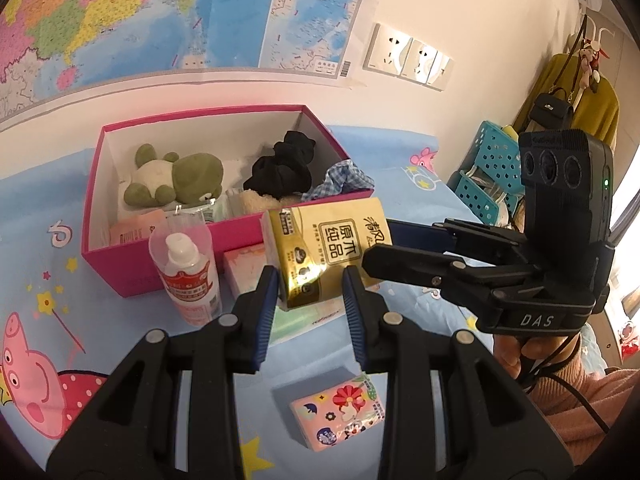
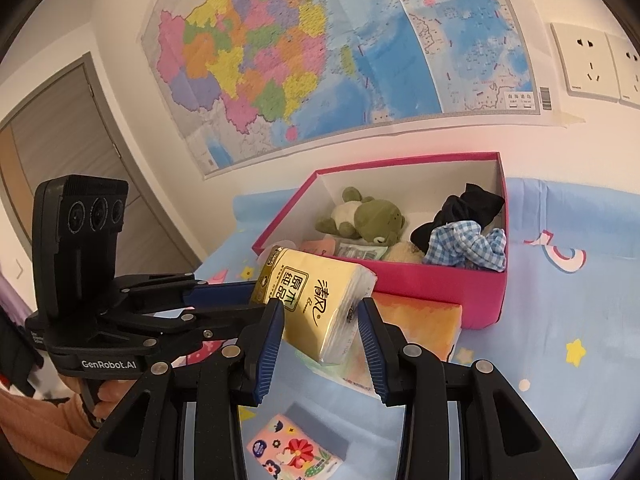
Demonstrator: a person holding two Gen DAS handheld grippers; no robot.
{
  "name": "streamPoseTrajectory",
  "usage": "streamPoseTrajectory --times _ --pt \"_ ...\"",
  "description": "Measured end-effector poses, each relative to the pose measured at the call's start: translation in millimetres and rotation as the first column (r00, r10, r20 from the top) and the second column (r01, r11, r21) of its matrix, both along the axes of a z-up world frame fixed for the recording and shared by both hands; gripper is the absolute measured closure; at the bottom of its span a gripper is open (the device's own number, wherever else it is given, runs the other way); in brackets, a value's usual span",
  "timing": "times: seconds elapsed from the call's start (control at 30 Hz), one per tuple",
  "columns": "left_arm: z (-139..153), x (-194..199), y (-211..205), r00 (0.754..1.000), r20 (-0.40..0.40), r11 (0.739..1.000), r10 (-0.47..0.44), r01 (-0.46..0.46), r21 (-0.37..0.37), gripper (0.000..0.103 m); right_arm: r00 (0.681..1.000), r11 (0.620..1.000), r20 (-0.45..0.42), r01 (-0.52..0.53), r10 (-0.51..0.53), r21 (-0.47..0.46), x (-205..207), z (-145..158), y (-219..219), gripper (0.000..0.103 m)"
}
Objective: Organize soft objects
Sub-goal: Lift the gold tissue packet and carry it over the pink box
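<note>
Slippage is threatening as both the left tool and right tool are clamping the yellow tissue pack, tilting beside the pink box.

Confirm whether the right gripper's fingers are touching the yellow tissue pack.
Touching. The right wrist view shows the yellow tissue pack pinched in the right gripper, its fingers pressed against the pack's two sides with no gap.
</note>
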State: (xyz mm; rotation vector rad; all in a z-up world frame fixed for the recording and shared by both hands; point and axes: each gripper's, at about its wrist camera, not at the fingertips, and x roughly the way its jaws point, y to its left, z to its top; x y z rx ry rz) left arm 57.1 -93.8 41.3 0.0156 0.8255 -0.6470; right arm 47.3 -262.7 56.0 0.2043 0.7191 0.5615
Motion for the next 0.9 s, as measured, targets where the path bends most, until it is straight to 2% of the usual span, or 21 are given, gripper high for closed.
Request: streamPoseTrajectory --times 0.9 --pt "3.3 23.5 -1.5 1.0 0.004 0.999 0.027 -0.027 0.017 0.069 1.0 1.0 0.025 -0.008 0.009 -0.017 28.0 9.6 3.3 0.064"
